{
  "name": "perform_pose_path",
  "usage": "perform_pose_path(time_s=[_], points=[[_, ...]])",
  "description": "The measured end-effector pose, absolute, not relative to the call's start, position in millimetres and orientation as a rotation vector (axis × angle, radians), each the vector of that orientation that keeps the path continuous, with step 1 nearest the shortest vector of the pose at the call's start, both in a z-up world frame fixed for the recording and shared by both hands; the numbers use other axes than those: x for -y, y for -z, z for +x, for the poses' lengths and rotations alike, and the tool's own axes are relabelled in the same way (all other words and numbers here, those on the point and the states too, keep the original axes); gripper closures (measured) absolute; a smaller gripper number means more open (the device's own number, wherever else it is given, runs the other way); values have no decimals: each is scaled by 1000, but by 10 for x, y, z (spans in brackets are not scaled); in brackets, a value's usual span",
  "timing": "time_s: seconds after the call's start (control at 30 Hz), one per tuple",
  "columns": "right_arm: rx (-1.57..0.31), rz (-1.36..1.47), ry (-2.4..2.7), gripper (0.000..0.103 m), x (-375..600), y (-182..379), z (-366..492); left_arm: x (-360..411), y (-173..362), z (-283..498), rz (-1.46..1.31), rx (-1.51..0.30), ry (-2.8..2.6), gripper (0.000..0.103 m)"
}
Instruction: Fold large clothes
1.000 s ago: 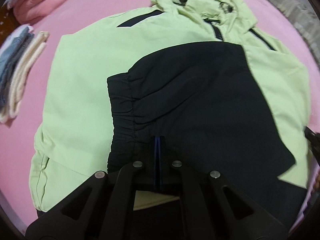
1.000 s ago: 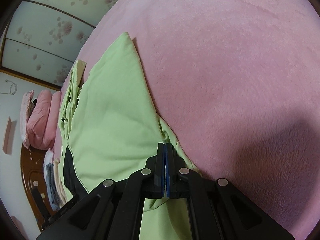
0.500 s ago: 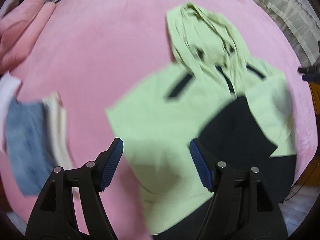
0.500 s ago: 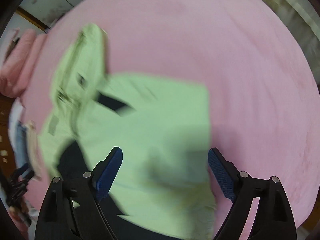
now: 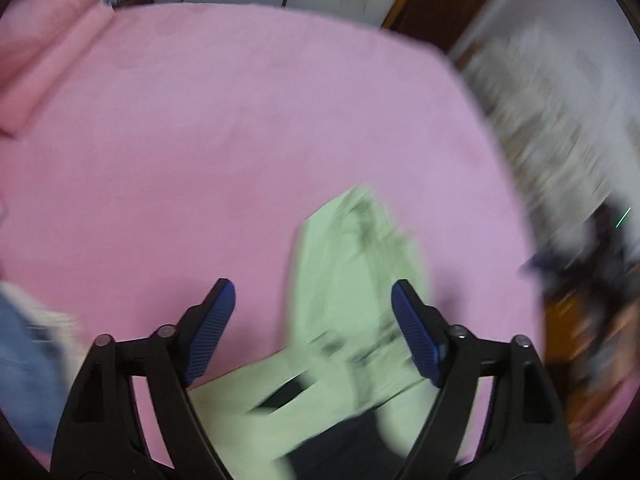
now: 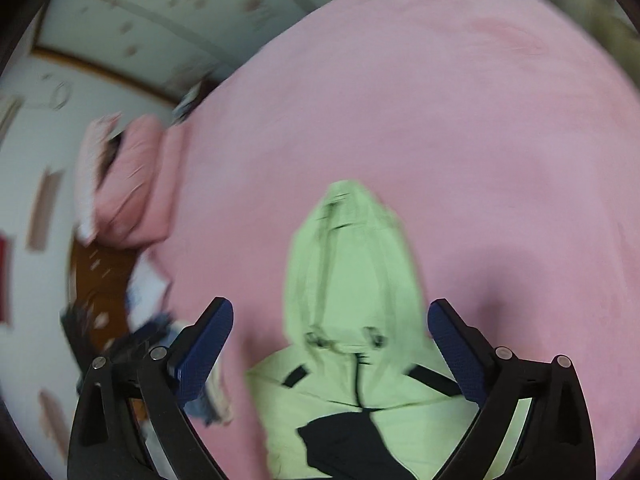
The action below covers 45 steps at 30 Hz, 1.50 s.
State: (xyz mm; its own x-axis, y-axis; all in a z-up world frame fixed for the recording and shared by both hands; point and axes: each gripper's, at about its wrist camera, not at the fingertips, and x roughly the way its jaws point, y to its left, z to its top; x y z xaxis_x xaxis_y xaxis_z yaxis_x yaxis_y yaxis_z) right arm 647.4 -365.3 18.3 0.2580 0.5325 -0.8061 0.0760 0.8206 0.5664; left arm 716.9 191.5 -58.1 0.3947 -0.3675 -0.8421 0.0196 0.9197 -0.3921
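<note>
A light green hooded jacket (image 6: pixel 352 296) with black panels lies on the pink bed (image 6: pixel 440 120), hood pointing away, a black part folded over its body at the bottom. In the left wrist view the same jacket (image 5: pixel 352 280) is blurred, its hood between and beyond the fingers. My left gripper (image 5: pixel 314 332) hangs above the bed with its jaws opening and nothing between them. My right gripper (image 6: pixel 330 352) also hovers above the jacket's hood, jaws opening wide, holding nothing. Both sets of blue pads are bare.
Pink pillows (image 6: pixel 128 184) lie at the bed's far left corner. A stack of folded clothes (image 5: pixel 28 360), blue and cream, sits at the bed's left edge. A curtain (image 5: pixel 560 112) hangs beyond the bed's right side. Wooden furniture (image 6: pixel 100 280) stands beside the bed.
Both grippers were shut on the jacket's fabric a second ago; they have let go, opened wide and risen back away from it. The jacket now looks smaller and farther below.
</note>
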Motion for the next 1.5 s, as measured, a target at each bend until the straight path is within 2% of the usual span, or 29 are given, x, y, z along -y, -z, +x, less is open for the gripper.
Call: perform_pose_path(time_s=[0.13, 0.23, 0.37, 0.43, 0.5, 0.57, 0.6, 0.63, 0.67, 0.7, 0.73, 0.83, 0.9, 1.03, 1.23, 1.4, 1.5], points=[[-1221, 683, -314, 4, 3668, 426, 6613, -1800, 1108, 7425, -463, -1113, 259, 23], [-1197, 834, -311, 4, 3756, 1001, 6729, -1652, 1616, 7546, -408, -1130, 242, 23], [-1193, 837, -256, 6, 3835, 1548, 6791, -1541, 2250, 7661, -341, -1197, 202, 29], [-1229, 818, -282, 18, 3829, 1796, 6889, -1512, 2539, 7709, -357, -1231, 210, 37], [-1239, 811, -293, 28, 3785, 1990, 6948, -1480, 2790, 7724, -403, -1237, 221, 39], [-1225, 828, -308, 37, 3752, 2172, 6996, -1475, 2981, 7673, -449, -1229, 237, 45], [-1216, 839, -317, 43, 3733, 2231, 7006, -1464, 3061, 7638, -459, -1223, 253, 59], [-1209, 860, -333, 45, 3718, 2296, 7019, -1438, 3106, 7624, -445, -1217, 272, 72], [-1204, 875, -342, 45, 3703, 2343, 7026, -1392, 3145, 7582, -397, -1207, 278, 78], [-1194, 882, -348, 47, 3696, 2370, 7038, -1345, 3162, 7551, -337, -1198, 278, 86], [-1191, 871, -352, 57, 3684, 2378, 7052, -1311, 3166, 7534, -299, -1193, 292, 91], [-1217, 799, -338, 79, 3636, 2397, 7101, -1255, 3127, 7501, -270, -1174, 320, 98], [-1204, 768, -354, 84, 3627, 2345, 7117, -1190, 3097, 7490, -249, -1155, 321, 99], [-1112, 783, -464, 85, 3576, 2190, 7091, -1144, 2853, 7393, -231, -1096, 334, 99], [-998, 789, -704, 87, 3580, 1840, 6723, -1298, 2360, 6593, -303, -903, 445, 100], [-965, 809, -782, 88, 3734, 1623, 6214, -1506, 2078, 5993, -332, -891, 496, 100], [-960, 786, -793, 88, 3801, 1554, 5895, -1546, 1932, 5627, -255, -894, 532, 100]])
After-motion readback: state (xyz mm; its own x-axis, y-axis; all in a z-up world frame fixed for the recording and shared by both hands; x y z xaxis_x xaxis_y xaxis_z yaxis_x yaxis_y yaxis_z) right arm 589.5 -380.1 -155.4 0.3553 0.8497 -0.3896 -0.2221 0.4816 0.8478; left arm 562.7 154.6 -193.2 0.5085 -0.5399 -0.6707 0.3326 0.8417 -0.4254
